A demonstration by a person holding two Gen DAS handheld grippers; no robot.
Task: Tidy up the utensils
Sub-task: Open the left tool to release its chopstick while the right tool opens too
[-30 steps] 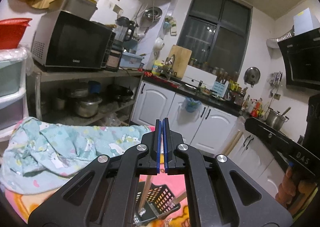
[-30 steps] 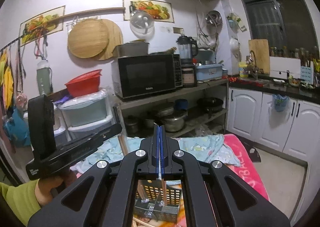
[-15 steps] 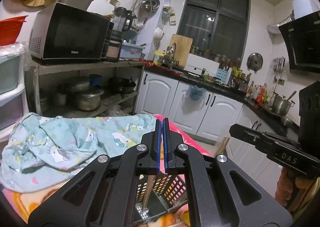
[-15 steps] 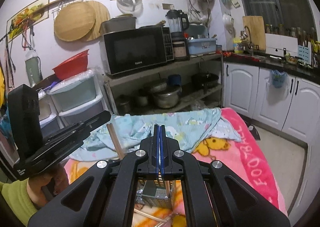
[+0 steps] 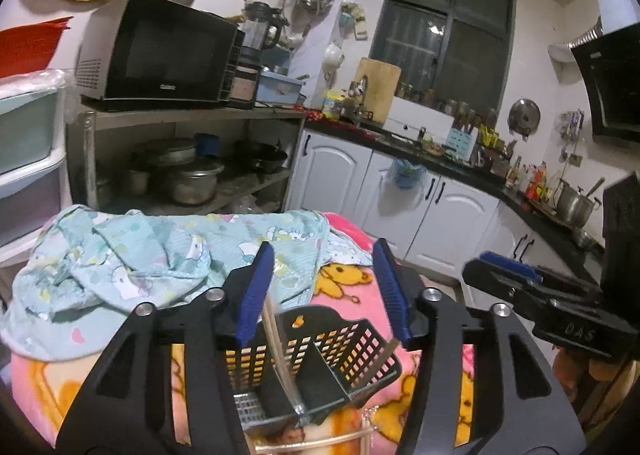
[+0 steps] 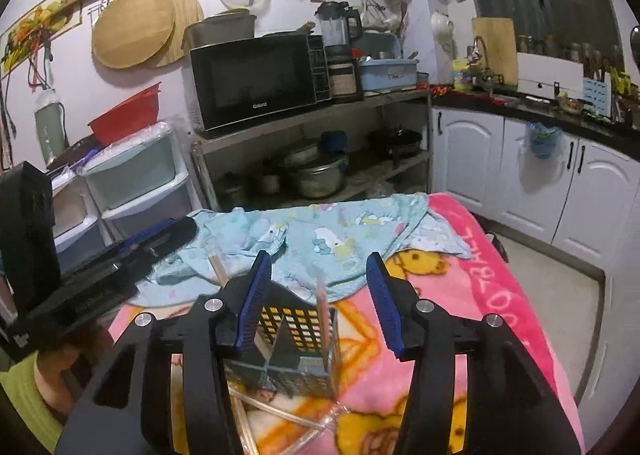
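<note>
Both grippers, left (image 5: 324, 291) and right (image 6: 318, 297), were clamped a second ago; now their fingers stand wide, holding nothing. The chopsticks (image 5: 276, 339) stand in the basket (image 5: 352, 351) (released, I judge); more lie loose on the blanket (image 6: 460, 255) beside it.

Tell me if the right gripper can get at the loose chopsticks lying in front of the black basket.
Probably yes. The right gripper is open above the black basket, and the loose chopsticks lie uncovered on the pink blanket just beneath it.
</note>
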